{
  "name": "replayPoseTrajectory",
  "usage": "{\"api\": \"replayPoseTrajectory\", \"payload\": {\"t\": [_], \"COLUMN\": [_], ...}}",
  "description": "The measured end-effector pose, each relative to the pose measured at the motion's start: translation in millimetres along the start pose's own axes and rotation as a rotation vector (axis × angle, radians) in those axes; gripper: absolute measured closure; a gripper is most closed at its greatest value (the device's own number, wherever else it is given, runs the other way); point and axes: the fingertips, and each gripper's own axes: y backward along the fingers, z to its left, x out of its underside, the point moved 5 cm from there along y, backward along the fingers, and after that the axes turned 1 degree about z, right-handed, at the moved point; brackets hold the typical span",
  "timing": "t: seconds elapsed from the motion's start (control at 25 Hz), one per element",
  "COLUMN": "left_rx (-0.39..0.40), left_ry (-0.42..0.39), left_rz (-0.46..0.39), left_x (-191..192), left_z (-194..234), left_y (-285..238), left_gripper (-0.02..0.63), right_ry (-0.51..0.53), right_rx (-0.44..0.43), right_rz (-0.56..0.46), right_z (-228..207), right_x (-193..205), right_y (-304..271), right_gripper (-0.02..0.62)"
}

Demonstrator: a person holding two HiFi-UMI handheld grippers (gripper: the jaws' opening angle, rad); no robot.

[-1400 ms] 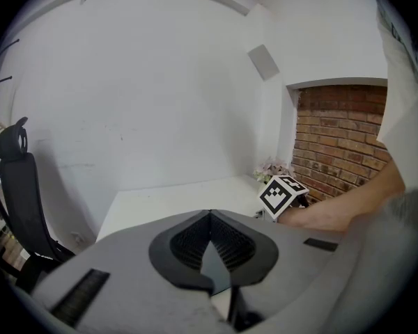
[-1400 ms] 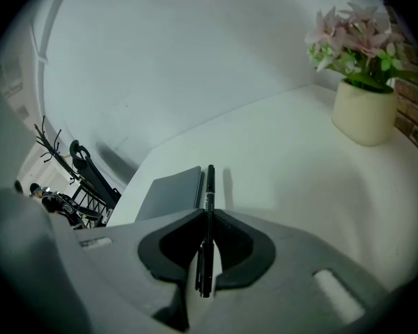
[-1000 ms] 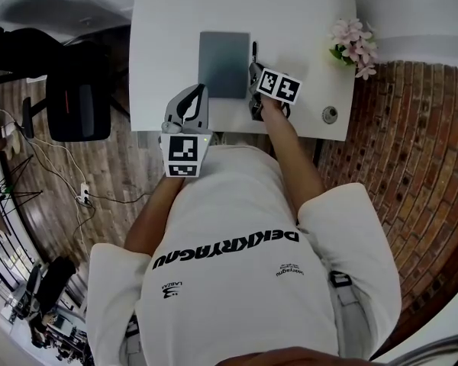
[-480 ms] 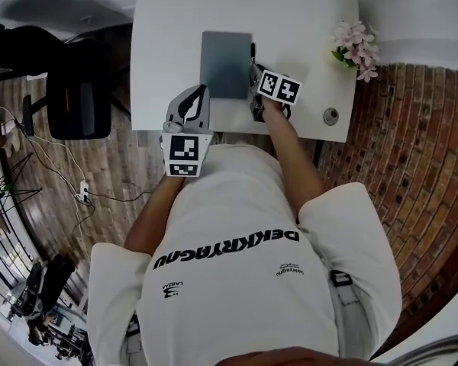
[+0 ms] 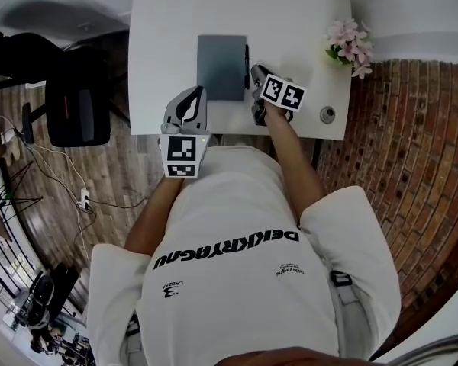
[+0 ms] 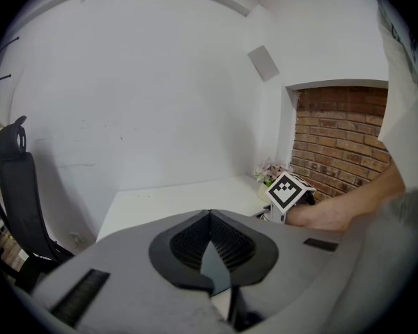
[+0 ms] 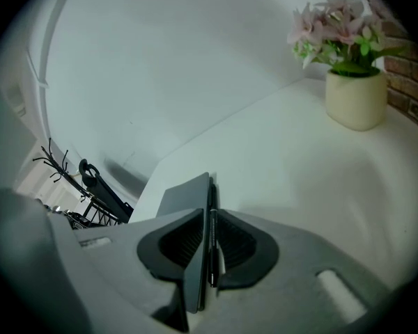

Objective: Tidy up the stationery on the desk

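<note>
Right tool [image 5: 255, 73] has its jaws a narrow gap apart, just been opening, over the black pen [image 5: 246, 56]; left tool [image 5: 199, 92] is closed and empty.
Pen lies on the white table [image 5: 290, 21], just beside the right edge of the grey notebook [image 5: 222, 67]. Its near end shows in the gap between the right tool's jaws, pads not gripping it. Left tool is at the table's near edge, by the notebook's near-left corner. Potted pink flowers [image 5: 349, 43] stand far right, well apart.

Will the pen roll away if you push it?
Maybe. The pen looks thin and round, so it would likely roll on the smooth desk. The notebook close beside it would probably block one side. It looks stiff and light.
</note>
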Motion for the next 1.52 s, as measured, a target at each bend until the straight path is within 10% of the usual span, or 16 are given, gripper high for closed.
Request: {"api": "replayPoseTrajectory", "payload": {"t": [0.48,1.04,1.52], "left_rx": [0.009,0.057,0.072], "left_ry": [0.01,0.044,0.012], "left_rz": [-0.065,-0.147,-0.215], "left_x": [-27,-59,-75], "left_z": [1,-4,-8], "left_y": [3,15,21], "left_gripper": [0.607,0.607,0.607], "right_ry": [0.084,0.499,0.531], "right_rx": [-0.062,-0.075,-0.07], "right_rz": [-0.183,-0.373,-0.519], "right_z": [58,140,155], "right_x": [-38,-60,-63], "right_y": [72,143,178], "right_gripper": [0.541,0.546,0.555]}}
